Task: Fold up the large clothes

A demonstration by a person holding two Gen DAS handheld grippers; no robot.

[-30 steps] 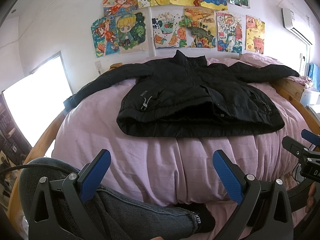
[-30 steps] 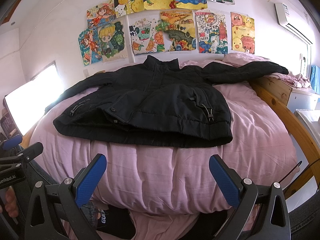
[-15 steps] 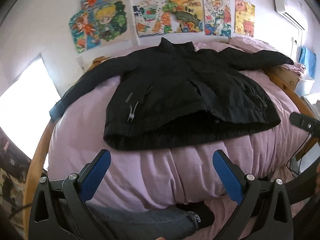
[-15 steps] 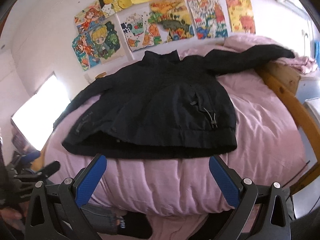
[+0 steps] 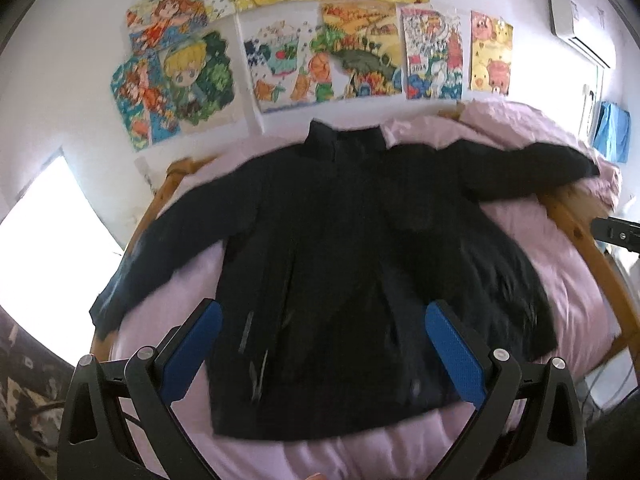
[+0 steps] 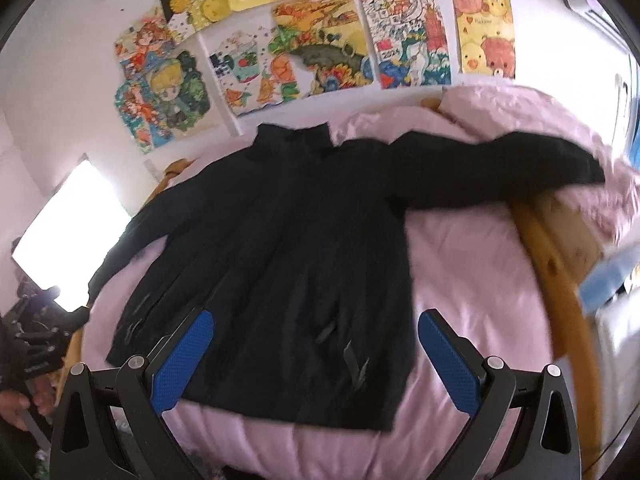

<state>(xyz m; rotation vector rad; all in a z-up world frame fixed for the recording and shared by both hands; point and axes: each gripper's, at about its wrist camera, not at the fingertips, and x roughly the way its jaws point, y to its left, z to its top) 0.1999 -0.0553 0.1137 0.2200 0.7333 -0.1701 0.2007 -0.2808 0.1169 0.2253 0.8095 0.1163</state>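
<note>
The black jacket [image 5: 360,280] is being viewed spread flat on the pink bedding [image 5: 560,280], collar away, sleeves out sideways — hem nearest. The left gripper [image 5: 324,352] and right gripper [image 6: 316,360] are being held wide open, empty, above that hem, neither clearly closer.

A black jacket [image 6: 288,248] lies spread flat on the pink bedding [image 6: 472,264], collar toward the wall of colourful drawings [image 6: 320,40], sleeves stretched out to both sides. The right gripper [image 6: 314,354] hangs above the hem with its blue-padded fingers [image 6: 182,360] wide apart, holding nothing.
</note>
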